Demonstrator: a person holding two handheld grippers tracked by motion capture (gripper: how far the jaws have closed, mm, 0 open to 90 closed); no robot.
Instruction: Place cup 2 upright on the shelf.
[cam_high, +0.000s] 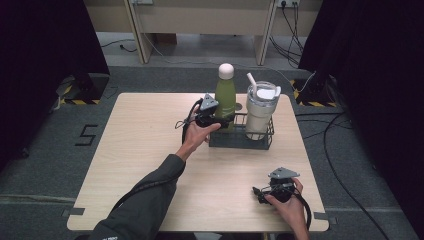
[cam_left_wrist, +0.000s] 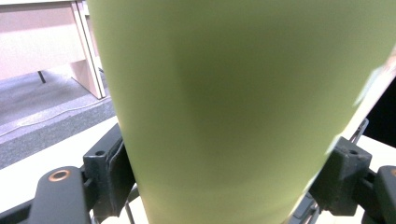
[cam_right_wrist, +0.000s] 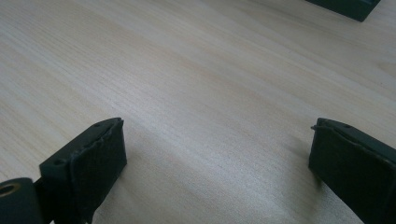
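A green bottle (cam_high: 225, 96) with a white cap stands upright in the left end of a black wire basket (cam_high: 241, 139) at the back middle of the table. My left gripper (cam_high: 219, 120) is shut on the bottle's lower body, coming in from the left. In the left gripper view the green bottle (cam_left_wrist: 233, 93) sits between both jaws, and each pad presses on one of its sides. A white tumbler (cam_high: 261, 111) with a straw stands in the basket's right end. My right gripper (cam_high: 264, 191) rests open near the table's front right; in the right gripper view its fingers (cam_right_wrist: 93, 163) stand wide apart over bare wood.
The light wooden table (cam_high: 145, 165) has bare room on its left half and front middle. The basket's corner (cam_right_wrist: 348, 7) shows far ahead in the right gripper view. Cables lie on the floor at the right, and desk legs stand behind the table.
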